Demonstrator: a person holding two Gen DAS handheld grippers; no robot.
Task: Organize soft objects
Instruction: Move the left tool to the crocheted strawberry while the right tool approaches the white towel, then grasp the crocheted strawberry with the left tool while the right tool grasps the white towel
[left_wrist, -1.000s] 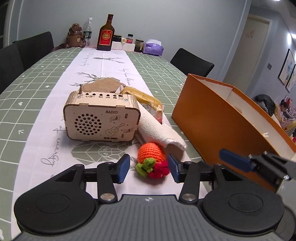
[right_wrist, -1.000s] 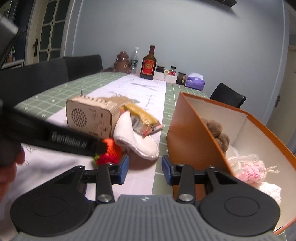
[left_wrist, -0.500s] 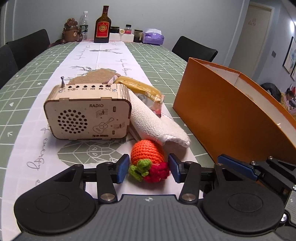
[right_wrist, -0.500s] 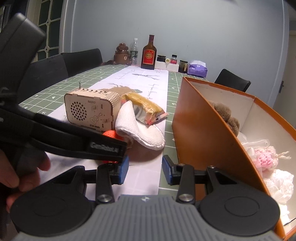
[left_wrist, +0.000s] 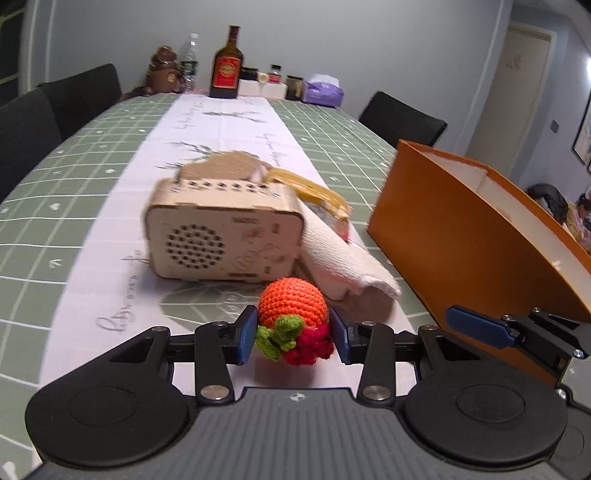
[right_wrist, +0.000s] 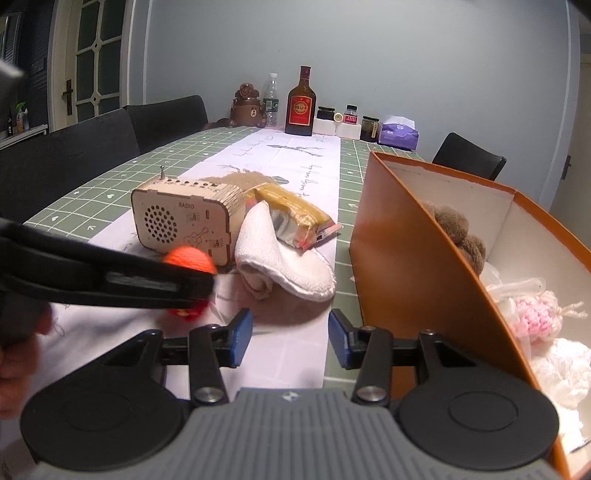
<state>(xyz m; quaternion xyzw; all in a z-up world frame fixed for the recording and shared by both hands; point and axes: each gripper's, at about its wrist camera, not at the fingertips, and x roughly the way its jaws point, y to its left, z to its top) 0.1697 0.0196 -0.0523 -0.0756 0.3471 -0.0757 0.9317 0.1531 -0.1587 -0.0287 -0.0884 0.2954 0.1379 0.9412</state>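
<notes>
Left claw (left_wrist: 294, 335) clamped on a crocheted fruit (left_wrist: 292, 303), blue pads touching both its sides, the fruit in front of the wooden radio (left_wrist: 225, 230). Whether the fruit rests on the surface (left_wrist: 74, 206) or is lifted cannot be told. A white towel (left_wrist: 341, 260) lies just right of the radio, with a yellow packet (right_wrist: 295, 214) lying on it. Right claw (right_wrist: 291, 338) stands apart and holds nothing, beside the orange box (right_wrist: 417, 258). Inside the box lie a brown plush (right_wrist: 458, 232), a pink knit (right_wrist: 539, 314) and white soft items (right_wrist: 565, 373).
</notes>
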